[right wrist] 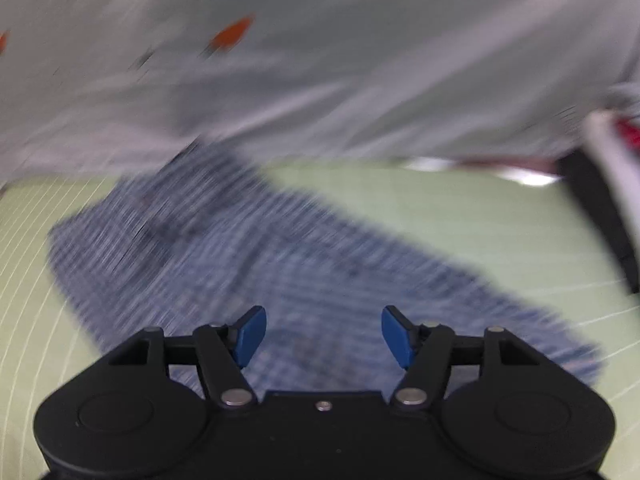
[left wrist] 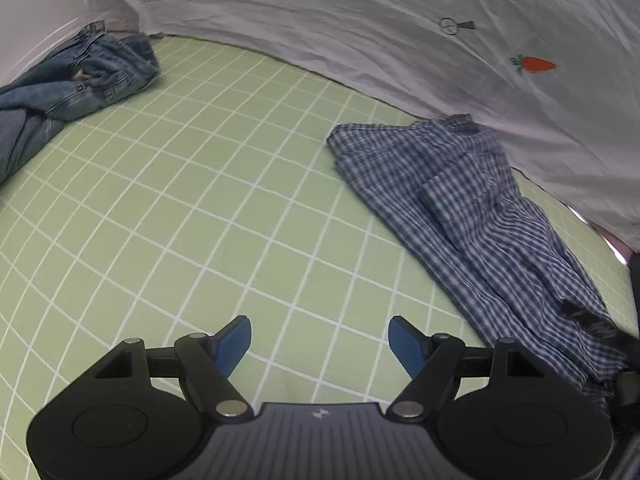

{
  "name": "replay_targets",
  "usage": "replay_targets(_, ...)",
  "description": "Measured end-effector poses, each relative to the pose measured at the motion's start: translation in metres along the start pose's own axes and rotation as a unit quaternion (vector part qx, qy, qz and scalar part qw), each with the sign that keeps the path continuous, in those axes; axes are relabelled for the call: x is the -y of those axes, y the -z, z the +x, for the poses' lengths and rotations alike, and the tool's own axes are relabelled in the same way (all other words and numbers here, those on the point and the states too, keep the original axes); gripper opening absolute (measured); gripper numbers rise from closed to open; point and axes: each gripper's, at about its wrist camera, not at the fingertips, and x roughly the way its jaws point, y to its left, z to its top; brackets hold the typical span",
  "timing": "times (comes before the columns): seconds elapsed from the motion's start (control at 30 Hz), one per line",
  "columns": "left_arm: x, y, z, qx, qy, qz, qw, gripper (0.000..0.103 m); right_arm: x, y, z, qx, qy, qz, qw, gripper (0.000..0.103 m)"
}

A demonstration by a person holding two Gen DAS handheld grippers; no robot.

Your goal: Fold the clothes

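A blue-and-white checked garment (left wrist: 472,216) lies in a long, partly folded strip on the green grid sheet (left wrist: 224,200), running from the middle right toward the near right corner. My left gripper (left wrist: 320,338) hovers open over bare sheet to the left of it, nothing between its blue pads. In the blurred right wrist view the same checked garment (right wrist: 248,256) spreads under and ahead of my right gripper (right wrist: 323,330), whose jaws stand open above the cloth with nothing pinched.
A crumpled pair of blue jeans (left wrist: 72,84) lies at the far left of the sheet. A white cover with small carrot prints (left wrist: 532,65) rises along the back. A dark object (right wrist: 600,216) and something red stand at the right edge.
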Motion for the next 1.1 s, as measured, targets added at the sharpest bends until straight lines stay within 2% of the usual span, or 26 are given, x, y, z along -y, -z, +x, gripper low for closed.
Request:
replay_targets(0.03, 0.0, 0.001, -0.001, 0.001, 0.0, -0.001, 1.0, 0.076, -0.002, 0.005, 0.004, -0.009, -0.002, -0.008, 1.0, 0.052)
replay_targets(0.07, -0.001, 0.003, -0.003, 0.003, 0.0, -0.004, 1.0, 0.076, -0.002, 0.011, 0.006, -0.016, 0.0, -0.017, 1.0, 0.012)
replay_targets(0.1, -0.003, 0.004, -0.004, 0.004, 0.0, -0.006, 1.0, 0.076, -0.003, 0.016, 0.009, -0.022, 0.001, -0.025, 0.999, 0.003)
replay_targets(0.23, -0.008, 0.008, -0.008, 0.007, -0.002, -0.015, 0.9999, 0.076, 0.024, 0.035, -0.033, 0.016, 0.009, -0.01, 1.0, 0.0)
replay_targets(0.4, -0.008, 0.012, -0.004, -0.002, 0.003, -0.016, 0.9999, 0.076, 0.073, 0.066, -0.082, 0.012, 0.056, 0.018, 0.998, 0.0)
replay_targets(0.43, -0.005, 0.012, -0.002, -0.005, 0.003, -0.013, 0.9999, 0.076, 0.077, 0.069, -0.084, 0.013, 0.059, 0.024, 0.998, 0.004)
replay_targets(0.5, 0.001, 0.014, -0.003, -0.005, 0.004, -0.003, 1.0, 0.076, 0.077, 0.067, -0.085, 0.023, 0.057, 0.027, 0.998, 0.025)
replay_targets(0.57, 0.005, 0.015, -0.006, 0.001, 0.009, 0.006, 0.9999, 0.077, 0.064, 0.062, -0.083, 0.039, 0.044, 0.014, 0.998, 0.054)
replay_targets(0.63, 0.008, 0.017, -0.009, 0.006, 0.011, 0.011, 0.9999, 0.084, 0.048, 0.057, -0.077, 0.049, 0.03, -0.012, 0.998, 0.065)
replay_targets(0.67, 0.008, 0.018, -0.01, 0.007, 0.01, 0.01, 0.9999, 0.085, 0.039, 0.055, -0.071, 0.047, 0.024, -0.034, 0.998, 0.071)
replay_targets(0.83, 0.0, 0.019, -0.011, 0.007, 0.002, -0.002, 1.0, 0.085, 0.004, 0.049, -0.028, 0.005, 0.031, -0.153, 0.988, 0.079)
replay_targets(0.9, -0.003, 0.018, -0.012, 0.008, -0.002, -0.009, 0.9999, 0.085, 0.003, 0.054, -0.019, 0.0, 0.049, -0.17, 0.984, 0.079)
replay_targets(0.93, -0.005, 0.017, -0.012, 0.009, -0.004, -0.012, 0.9999, 0.085, 0.004, 0.055, -0.018, 0.004, 0.054, -0.167, 0.984, 0.075)
replay_targets(1.0, -0.007, 0.016, -0.012, 0.009, -0.006, -0.016, 0.9998, 0.085, 0.011, 0.057, -0.021, 0.017, 0.059, -0.154, 0.986, 0.037)
replay_targets(1.03, -0.007, 0.016, -0.012, 0.009, -0.007, -0.016, 0.9998, 0.085, 0.018, 0.057, -0.027, 0.028, 0.057, -0.139, 0.988, 0.004)
replay_targets(1.1, -0.007, 0.015, -0.011, 0.007, -0.006, -0.013, 0.9999, 0.085, 0.03, 0.059, -0.044, 0.052, 0.05, -0.105, 0.992, 0.001)
